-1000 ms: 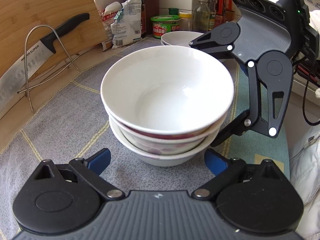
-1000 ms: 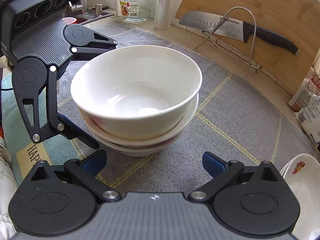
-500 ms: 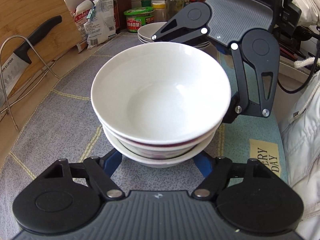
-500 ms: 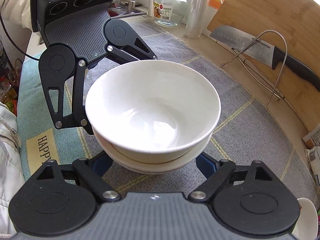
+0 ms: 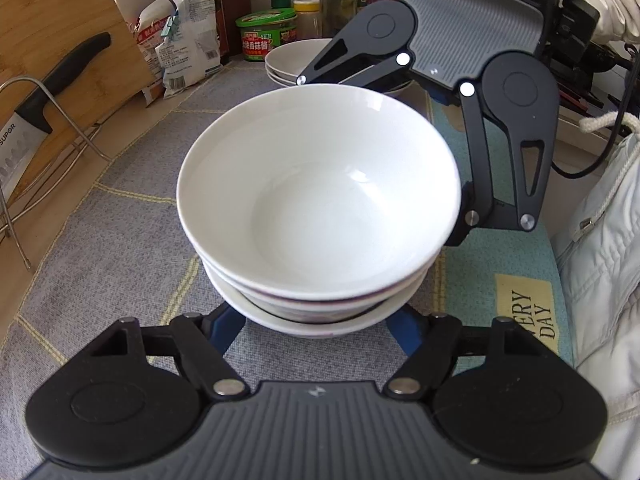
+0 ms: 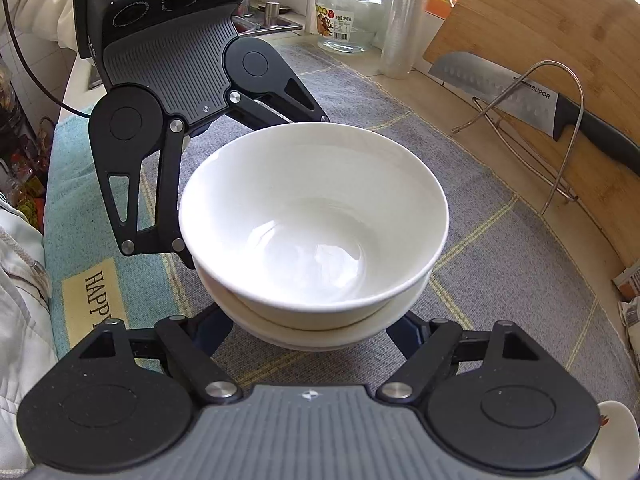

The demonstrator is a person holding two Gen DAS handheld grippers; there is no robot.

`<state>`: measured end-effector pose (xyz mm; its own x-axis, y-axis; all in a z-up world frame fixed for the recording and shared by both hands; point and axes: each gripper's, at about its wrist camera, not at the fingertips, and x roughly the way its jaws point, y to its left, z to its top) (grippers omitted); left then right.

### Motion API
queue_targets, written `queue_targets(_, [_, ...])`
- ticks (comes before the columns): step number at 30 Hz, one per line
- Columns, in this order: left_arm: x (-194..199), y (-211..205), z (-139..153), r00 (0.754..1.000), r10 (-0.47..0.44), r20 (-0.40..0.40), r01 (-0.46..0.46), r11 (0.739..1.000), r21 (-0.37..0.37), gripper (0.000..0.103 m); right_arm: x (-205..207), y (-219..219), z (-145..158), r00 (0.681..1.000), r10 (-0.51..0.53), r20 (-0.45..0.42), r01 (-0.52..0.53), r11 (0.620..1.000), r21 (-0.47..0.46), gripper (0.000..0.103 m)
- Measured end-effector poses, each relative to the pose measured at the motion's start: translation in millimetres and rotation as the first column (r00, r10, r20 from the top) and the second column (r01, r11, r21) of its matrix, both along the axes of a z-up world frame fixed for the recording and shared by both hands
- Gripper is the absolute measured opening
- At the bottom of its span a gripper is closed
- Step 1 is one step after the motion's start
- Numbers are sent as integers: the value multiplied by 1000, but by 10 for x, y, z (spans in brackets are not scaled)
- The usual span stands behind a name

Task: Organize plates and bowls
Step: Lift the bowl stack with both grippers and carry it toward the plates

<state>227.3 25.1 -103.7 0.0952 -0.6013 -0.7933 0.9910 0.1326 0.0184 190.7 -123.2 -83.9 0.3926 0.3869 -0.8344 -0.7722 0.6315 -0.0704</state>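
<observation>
The stack of bowls [image 5: 318, 216] stands on the grey woven mat [image 5: 100, 232] at the centre of both wrist views, three nested bowls with the top one white and empty. A second stack of dishes [image 5: 286, 62] sits farther back at 12 o'clock in the left wrist view, beside the green-lidded jar [image 5: 266, 34].

Handling: the bowls appear to be glazed ceramic — stiff, fragile, smooth-walled and likely slippery. Three nested together will be fairly heavy, and the upper bowls may shift or rattle if the stack tilts. The best hold is low, at the narrow base of the bottom bowl, from opposite sides, so that the whole stack is carried level.

Position relative to grippers: the left gripper [image 5: 316, 330] has the stack directly ahead at 12 o'clock, its blue fingers [image 5: 224, 330] tucked under the rim of the lowest bowl at either side of the base. The right gripper [image 6: 310, 334] approaches from the opposite side in the same manner; in the left wrist view it stands at 2 o'clock behind the stack.

Gripper state: both sets of jaws are closing, with the base of the stack between them. The fingertips are hidden under the bowl, so firm contact cannot be confirmed — treat the stack as not yet secured.

A knife [image 6: 532, 100] rests in the wire rack [image 6: 560, 140] against the cutting board [image 6: 560, 32], well apart from the stack.
</observation>
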Motion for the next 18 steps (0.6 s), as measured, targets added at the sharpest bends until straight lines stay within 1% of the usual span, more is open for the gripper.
queue_targets(8, [-20,-29,20,1000,7,-9,-7,1000,21,76,-15,-5,29,1000,4,-8,-4,1000,-3,86])
queue_targets(18, [-52,-105,119,1000,2,3,-2,1000,28,76,-131,-165,205,1000,-6,-1,6,1000,11,86])
